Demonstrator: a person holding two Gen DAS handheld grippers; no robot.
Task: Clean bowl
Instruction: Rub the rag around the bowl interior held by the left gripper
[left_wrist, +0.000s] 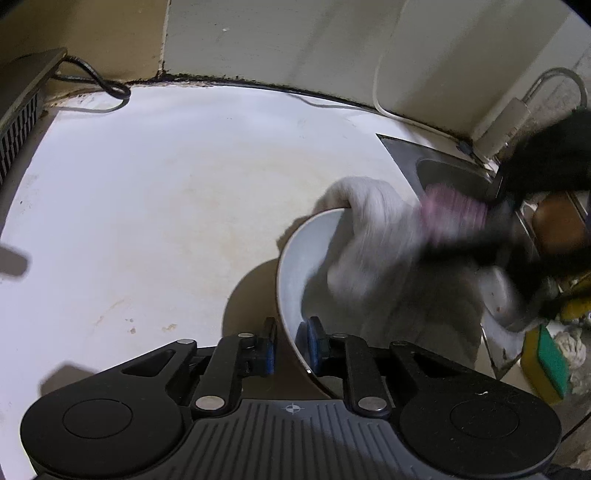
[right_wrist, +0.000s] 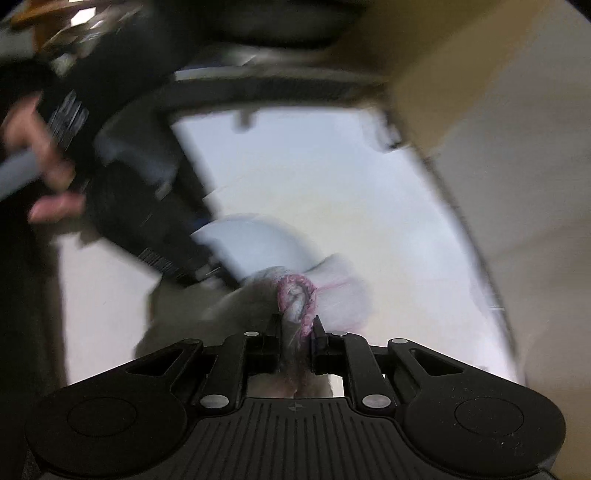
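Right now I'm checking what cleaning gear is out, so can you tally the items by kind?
Bowl: 1
White cloth with pink edge: 1
Yellow-green sponge: 1
Grippers, left and right: 2
Total: 5

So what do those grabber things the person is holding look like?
Both match: the left gripper and right gripper are black, with ribbed grey bases, round side discs, silver rivets and a small crosshair mark. The left's finger pads are blue.
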